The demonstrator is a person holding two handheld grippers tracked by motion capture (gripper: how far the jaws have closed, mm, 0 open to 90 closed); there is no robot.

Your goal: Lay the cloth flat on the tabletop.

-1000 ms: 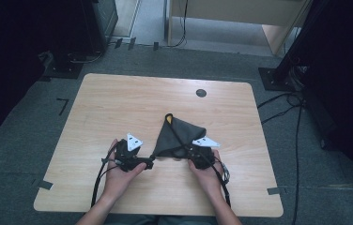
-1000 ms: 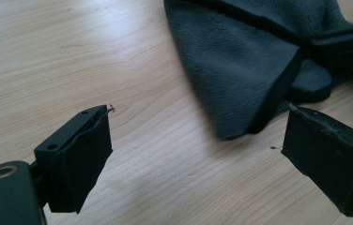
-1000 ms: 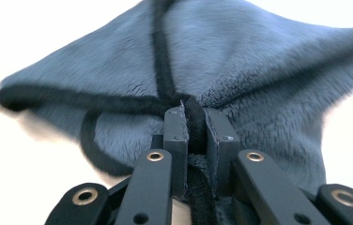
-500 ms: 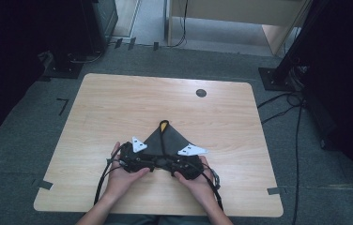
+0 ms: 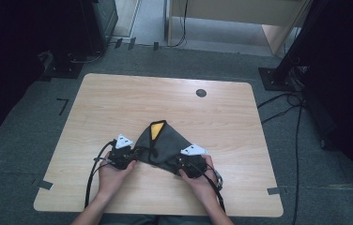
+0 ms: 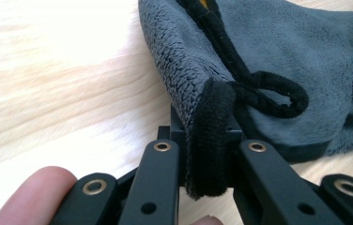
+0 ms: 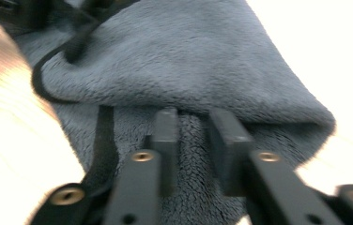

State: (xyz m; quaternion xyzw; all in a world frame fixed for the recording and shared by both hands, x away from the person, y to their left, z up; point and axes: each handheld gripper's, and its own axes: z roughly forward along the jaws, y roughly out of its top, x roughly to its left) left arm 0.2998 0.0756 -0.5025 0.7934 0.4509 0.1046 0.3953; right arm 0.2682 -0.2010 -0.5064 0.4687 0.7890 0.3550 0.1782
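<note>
I have both tools on the grey fleece cloth (image 5: 167,145), which lies bunched in a rough triangle on the tabletop (image 5: 118,103) between my hands, its peak with the yellow patch (image 5: 156,130) pointing away from me.

The left tool (image 6: 207,154) has just been closing, and in the left gripper view its jaws now pinch the black-bound hem (image 6: 211,140) of the cloth's corner; a loop of black cord (image 6: 278,96) lies just beyond the jaws, free of them. The right tool (image 7: 193,136) has also just been closing further. In the right gripper view, which is blurred, a fold of fleece sits between its jaws and they look pressed onto it, with a thick roll of cloth just ahead of the tips.

I judge this to be the grasp step of a spread or fold: two near corners taken, one per hand, nothing lifted yet. In the high view the left tool (image 5: 124,157) and the right tool (image 5: 189,164) sit close to either side of the heap.

Next I would raise both tools together and draw them apart, keeping tension even so the hem does not slip from the left jaws. The cord could snag, so I would watch it.
</note>
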